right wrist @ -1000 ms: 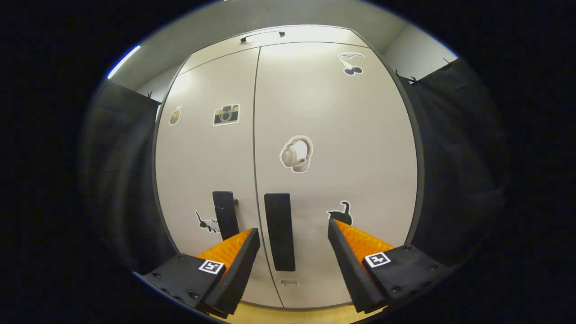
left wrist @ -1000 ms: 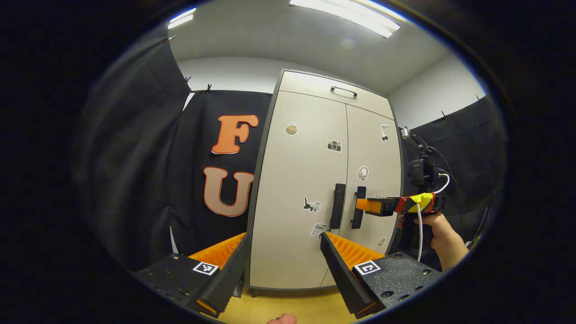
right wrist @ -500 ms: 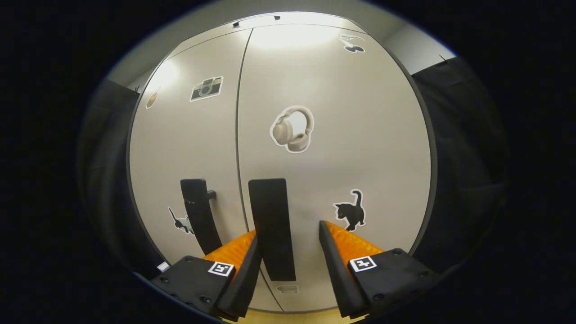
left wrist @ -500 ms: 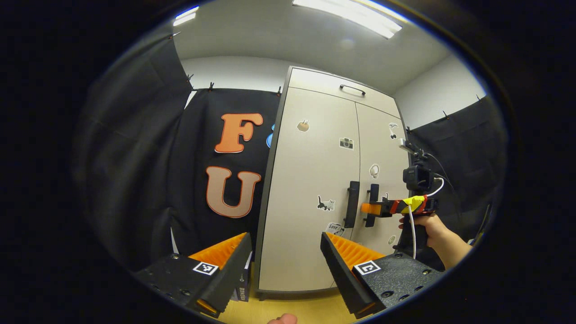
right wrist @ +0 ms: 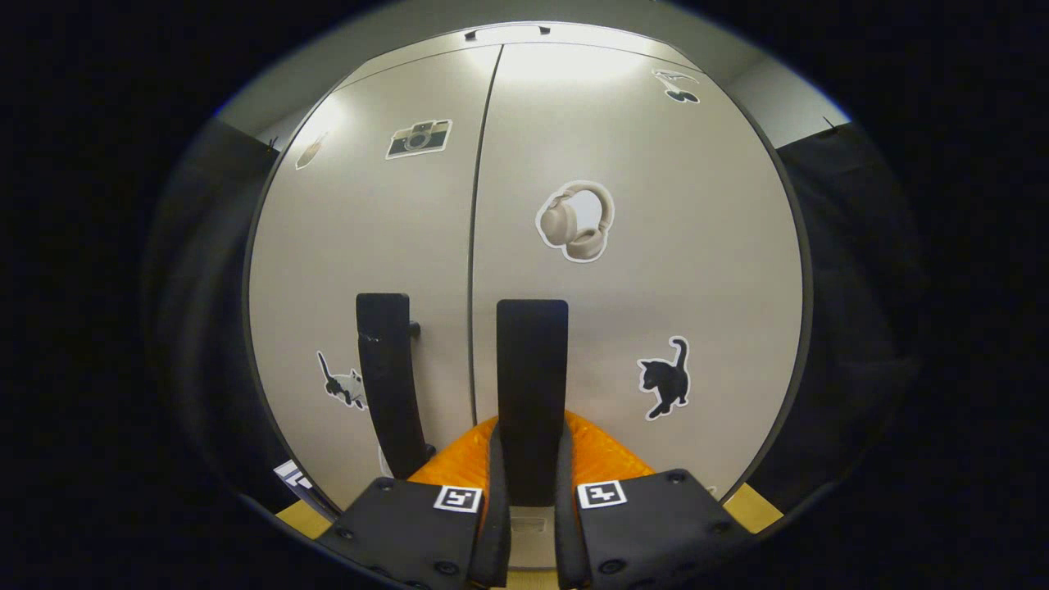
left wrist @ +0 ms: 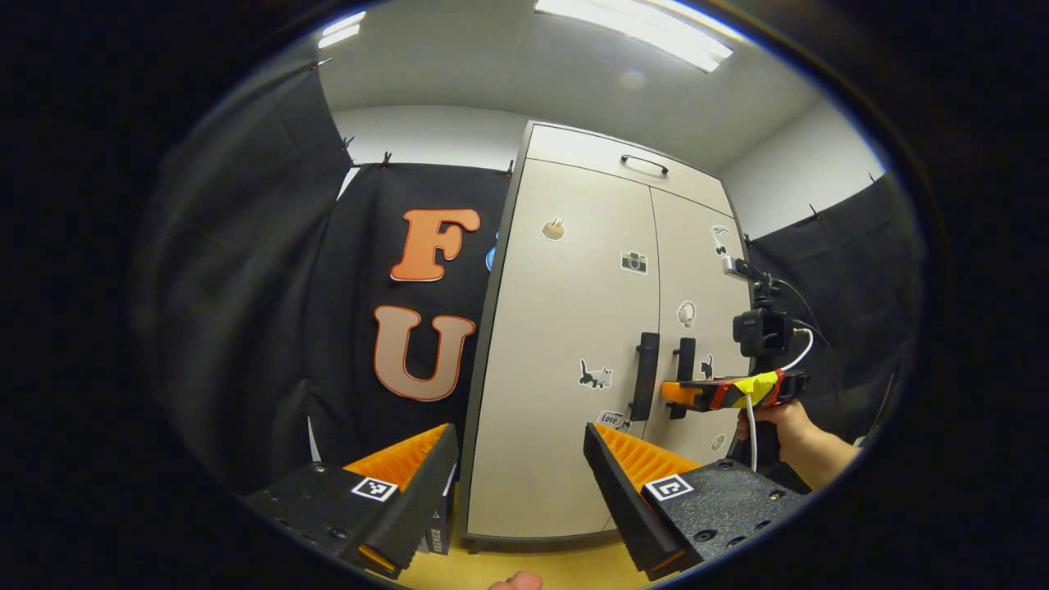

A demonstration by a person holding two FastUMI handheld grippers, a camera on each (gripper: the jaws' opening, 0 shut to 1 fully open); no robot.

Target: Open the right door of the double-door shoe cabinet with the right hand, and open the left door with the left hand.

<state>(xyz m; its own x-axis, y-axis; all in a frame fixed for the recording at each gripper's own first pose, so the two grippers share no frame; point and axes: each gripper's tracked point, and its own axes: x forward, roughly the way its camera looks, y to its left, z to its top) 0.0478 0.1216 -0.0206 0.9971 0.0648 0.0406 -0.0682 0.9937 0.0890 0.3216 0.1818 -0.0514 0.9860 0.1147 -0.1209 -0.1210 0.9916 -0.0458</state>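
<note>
The left hand-held gripper (left wrist: 518,483) hangs well back from the shoe cabinet (left wrist: 574,344) with its fingers spread wide and empty, the left door handle (left wrist: 645,375) untouched. The right hand-held gripper (right wrist: 531,483), open half a second ago, has now closed both fingers on the right door handle (right wrist: 531,360). Both doors look shut, so the right door (right wrist: 639,270) seems ready to pull.

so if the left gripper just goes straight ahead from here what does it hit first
Probably the left door of the cabinet, left of its handle. The left gripper is open and well short of it; depth is unclear.
</note>
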